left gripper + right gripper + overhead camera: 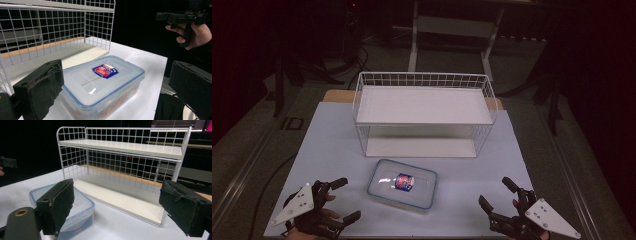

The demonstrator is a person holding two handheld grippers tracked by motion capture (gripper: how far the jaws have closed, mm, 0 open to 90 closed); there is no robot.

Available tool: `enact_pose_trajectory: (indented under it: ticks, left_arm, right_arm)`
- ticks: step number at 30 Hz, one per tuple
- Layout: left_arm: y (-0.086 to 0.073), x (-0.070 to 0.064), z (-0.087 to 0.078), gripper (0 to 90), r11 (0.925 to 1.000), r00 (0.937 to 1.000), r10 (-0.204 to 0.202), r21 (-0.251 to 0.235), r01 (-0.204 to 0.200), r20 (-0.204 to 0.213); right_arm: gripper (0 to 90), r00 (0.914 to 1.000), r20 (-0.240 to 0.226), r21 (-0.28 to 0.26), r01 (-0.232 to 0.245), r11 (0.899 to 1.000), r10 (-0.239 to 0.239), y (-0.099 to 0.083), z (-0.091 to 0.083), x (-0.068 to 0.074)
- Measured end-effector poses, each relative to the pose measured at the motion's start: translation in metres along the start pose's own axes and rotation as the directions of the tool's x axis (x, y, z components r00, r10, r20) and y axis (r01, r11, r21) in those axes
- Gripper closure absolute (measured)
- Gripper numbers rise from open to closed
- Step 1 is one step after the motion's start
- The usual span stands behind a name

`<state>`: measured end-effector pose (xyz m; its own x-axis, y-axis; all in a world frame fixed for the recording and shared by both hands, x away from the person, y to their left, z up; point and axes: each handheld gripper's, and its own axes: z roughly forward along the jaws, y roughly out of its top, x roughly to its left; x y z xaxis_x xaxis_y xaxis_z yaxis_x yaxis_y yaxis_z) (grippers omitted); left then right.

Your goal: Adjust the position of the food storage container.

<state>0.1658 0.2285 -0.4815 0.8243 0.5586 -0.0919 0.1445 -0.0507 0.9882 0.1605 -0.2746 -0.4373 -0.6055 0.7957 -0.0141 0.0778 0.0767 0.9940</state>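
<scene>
worktop: a pale, white-topped worktop (337, 145) carries everything; dark floor lies around it.
shelf: a white two-tier wire-mesh shelf rack (422, 112) stands upright toward the far side of the worktop, open front facing the person; both of its white boards are bare. in the right gripper view the rack (125, 170) rises behind the jaws.
box: a clear rectangular plastic food box with a blue-rimmed lid (402, 184) lies flat on the worktop just in front of the rack, between the two hands, apart from both. a red and blue label (105, 70) sits on the middle of its lid; reddish contents show faintly through the wall, too blurred to name.
left tongs: the black left tongs (343, 199) rest at the near left corner, jaws spread wide and holding nothing; in the left gripper view the box lies between and beyond the jaws.
right tongs: the black right tongs (495, 192) sit at the near right, jaws wide apart and empty; they also show far off in the left gripper view (180, 17), held in a hand (197, 35).
</scene>
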Motion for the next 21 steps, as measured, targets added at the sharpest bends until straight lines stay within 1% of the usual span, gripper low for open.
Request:
enact_pose_trajectory:
  ticks: [3, 4, 6, 7, 9, 11, 13, 14, 16, 18, 19, 20, 21]
  left_arm:
    - [0.0, -0.001, 0.0, 0.0, 1.0, 1.0, 0.008, -0.002, -0.008, -0.003]
    - [0.0, 0.0, 0.0, 0.0, 0.9999, 0.9999, 0.01, -0.003, -0.01, -0.008]
    - [0.0, 0.0, -0.001, 0.0, 1.0, 0.9999, 0.007, -0.002, -0.007, -0.01]
    - [0.0, 0.002, -0.002, 0.0, 1.0, 0.9999, 0.004, -0.007, -0.004, -0.016]
    - [0.0, 0.003, -0.003, 0.0, 1.0, 0.9998, 0.003, -0.008, -0.003, -0.021]
    - [0.0, 0.003, -0.003, 0.0, 0.9999, 0.9998, -0.001, -0.011, 0.001, -0.022]
    - [0.0, 0.004, -0.003, 0.0, 0.9999, 0.9998, -0.004, -0.013, 0.004, -0.022]
    - [0.0, 0.003, -0.002, 0.0, 0.9999, 0.9998, -0.004, -0.013, 0.003, -0.02]
    - [0.0, 0.003, -0.002, 0.0, 0.9999, 0.9998, -0.003, -0.01, 0.003, -0.018]
    - [0.0, 0.003, 0.0, 0.0, 1.0, 0.9998, -0.005, 0.002, 0.005, -0.018]
    - [0.0, 0.003, 0.0, 0.0, 1.0, 0.9998, -0.005, 0.002, 0.005, -0.018]
    - [0.0, 0.002, 0.001, 0.0, 1.0, 0.9999, 0.001, 0.004, -0.001, -0.016]
    - [0.0, 0.002, 0.001, 0.0, 1.0, 0.9999, 0.001, 0.004, -0.001, -0.016]
  right_arm:
    - [12.3, 1.0, -0.001, 0.003, 0.0, 1.0, 0.0, 0.001, 0.0, 0.001]
    - [11.4, 0.9999, -0.009, 0.01, 0.008, 1.0, -0.008, 0.003, 0.0, 0.003]
    - [11.4, 0.9998, -0.011, 0.008, 0.016, 1.0, -0.016, 0.004, -0.001, 0.005]
    - [10.8, 0.9994, -0.024, -0.008, 0.026, 1.0, -0.027, 0.007, -0.002, 0.007]
    - [10.7, 0.9986, -0.032, -0.016, 0.042, 0.999, -0.043, 0.01, -0.002, 0.009]
    - [10.5, 0.9983, -0.038, -0.026, 0.043, 0.999, -0.044, 0.013, -0.002, 0.011]
    - [10.2, 0.9985, -0.031, -0.029, 0.044, 0.999, -0.045, 0.017, -0.002, 0.014]
    - [9.8, 0.9981, -0.045, -0.039, 0.04, 0.998, -0.042, 0.019, -0.001, 0.014]
    - [9.8, 0.9978, -0.046, -0.027, 0.048, 0.998, -0.049, 0.022, -0.001, 0.017]
    - [10.3, 0.9954, -0.077, -0.013, 0.055, 0.998, -0.056, 0.024, 0.001, 0.02]
    - [12.8, 0.9947, -0.081, -0.009, 0.063, 0.998, -0.063, 0.024, 0.001, 0.022]
    - [14.0, 0.9932, -0.096, 0.003, 0.067, 0.998, -0.066, 0.025, 0.003, 0.023]
    - [14.0, 0.9932, -0.096, 0.003, 0.067, 0.998, -0.066, 0.025, 0.003, 0.023]
